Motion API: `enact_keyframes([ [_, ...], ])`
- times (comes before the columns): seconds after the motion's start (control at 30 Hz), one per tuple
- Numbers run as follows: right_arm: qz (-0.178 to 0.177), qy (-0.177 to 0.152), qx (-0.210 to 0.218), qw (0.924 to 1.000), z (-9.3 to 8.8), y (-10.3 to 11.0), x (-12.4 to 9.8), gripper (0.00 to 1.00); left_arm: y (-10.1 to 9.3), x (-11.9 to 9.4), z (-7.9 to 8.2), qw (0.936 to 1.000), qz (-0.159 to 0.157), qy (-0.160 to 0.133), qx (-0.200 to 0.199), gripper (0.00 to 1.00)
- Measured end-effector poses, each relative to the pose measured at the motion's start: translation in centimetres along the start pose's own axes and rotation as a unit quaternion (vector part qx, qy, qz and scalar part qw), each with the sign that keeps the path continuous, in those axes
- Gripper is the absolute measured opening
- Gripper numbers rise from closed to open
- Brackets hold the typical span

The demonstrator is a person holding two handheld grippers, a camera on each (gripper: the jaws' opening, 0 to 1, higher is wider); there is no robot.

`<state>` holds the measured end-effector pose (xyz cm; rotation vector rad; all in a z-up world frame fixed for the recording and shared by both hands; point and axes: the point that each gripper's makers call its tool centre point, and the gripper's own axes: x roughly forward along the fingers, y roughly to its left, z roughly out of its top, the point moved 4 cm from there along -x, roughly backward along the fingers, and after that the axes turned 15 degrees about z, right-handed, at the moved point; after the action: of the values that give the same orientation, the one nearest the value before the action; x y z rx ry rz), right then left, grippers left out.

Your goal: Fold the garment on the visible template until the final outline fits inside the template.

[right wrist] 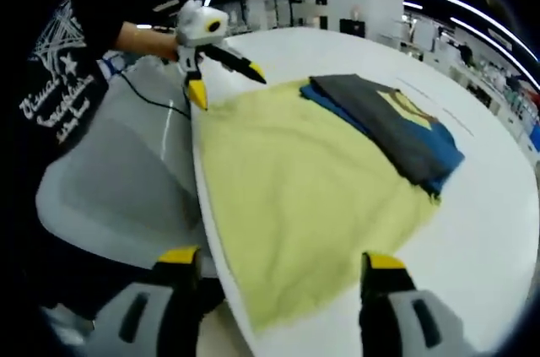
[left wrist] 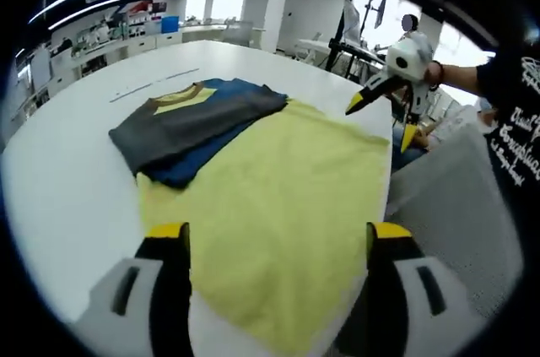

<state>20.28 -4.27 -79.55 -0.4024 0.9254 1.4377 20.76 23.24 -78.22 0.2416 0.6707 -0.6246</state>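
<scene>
White script on black T-shirt (right wrist: pixel 52 78), not legible.

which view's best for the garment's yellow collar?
Left gripper view: the folded garment faces the camera, its yellow collar showing as a full band. Right gripper view shows the collar smaller and partly covered by the grey fold.

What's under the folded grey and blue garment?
The garment lies half on the yellow cloth, half on the white table. What lies beneath it is hidden.
</scene>
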Motion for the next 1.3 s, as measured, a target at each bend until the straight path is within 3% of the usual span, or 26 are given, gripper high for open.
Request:
enact_keyframes([
  [0.23,0.008,0.022,-0.013,0.9996,-0.9,0.4,0.5,0.67,0.0,-0.1,-3.1,0.9996,-0.007,0.018,0.021,0.69],
  [0.3,0.012,0.027,-0.014,0.9995,-1.2,0.5,0.6,0.66,0.2,-0.2,-4.0,0.9992,-0.004,0.035,0.017,0.66],
  [0.4,0.012,0.033,-0.015,0.9993,-1.4,0.6,0.6,0.62,0.6,-0.6,-4.9,0.9993,-0.003,0.034,0.013,0.65],
  [1.0,-0.009,0.060,-0.030,0.9977,-2.8,0.4,0.9,0.48,0.5,-2.2,-6.5,0.9963,0.011,0.048,0.071,0.52],
  [1.13,-0.017,0.072,-0.046,0.9962,-2.9,0.3,0.9,0.44,0.3,-2.3,-6.8,0.9889,0.016,0.057,0.136,0.51],
  [1.3,-0.017,0.073,-0.050,0.9959,-2.8,0.3,0.9,0.44,0.7,-2.1,-6.6,0.9916,0.016,0.055,0.116,0.45],
])
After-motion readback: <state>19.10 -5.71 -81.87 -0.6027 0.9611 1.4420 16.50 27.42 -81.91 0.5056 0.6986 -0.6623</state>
